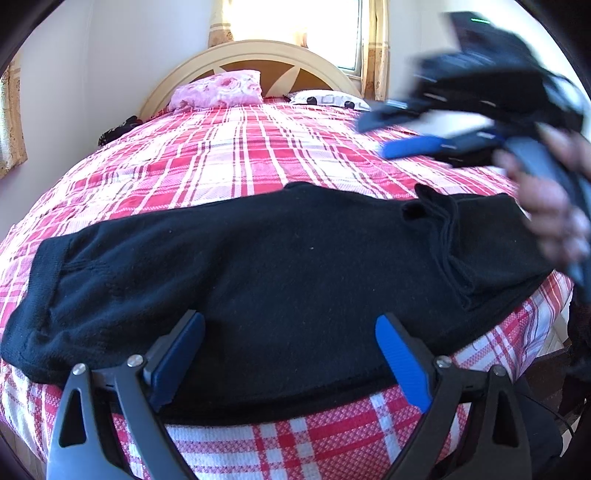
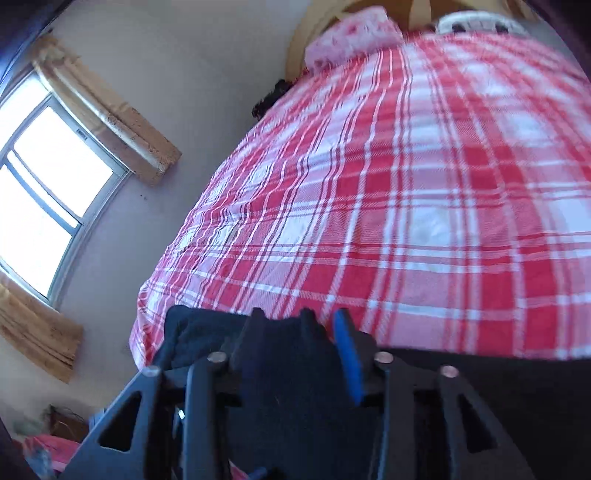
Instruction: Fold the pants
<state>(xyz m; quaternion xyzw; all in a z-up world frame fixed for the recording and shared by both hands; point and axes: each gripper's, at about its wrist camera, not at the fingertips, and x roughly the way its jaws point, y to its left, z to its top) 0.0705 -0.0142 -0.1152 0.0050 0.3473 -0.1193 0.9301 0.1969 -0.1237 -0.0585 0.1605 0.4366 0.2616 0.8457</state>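
The black pants [image 1: 266, 266] lie folded across the near edge of the bed [image 1: 258, 155], on its red and white checked cover, with a bunched fold near their right end. The left gripper [image 1: 290, 354] hovers just over their near edge, its blue-padded jaws spread wide with nothing between them. The right gripper [image 1: 391, 136] is raised above the bed's right side, blurred, held by a hand [image 1: 554, 206]; whether its jaws are clenched or released cannot be told. A pink pillow [image 1: 221, 90] rests against the headboard [image 1: 251, 55], beneath a window [image 1: 295, 18].
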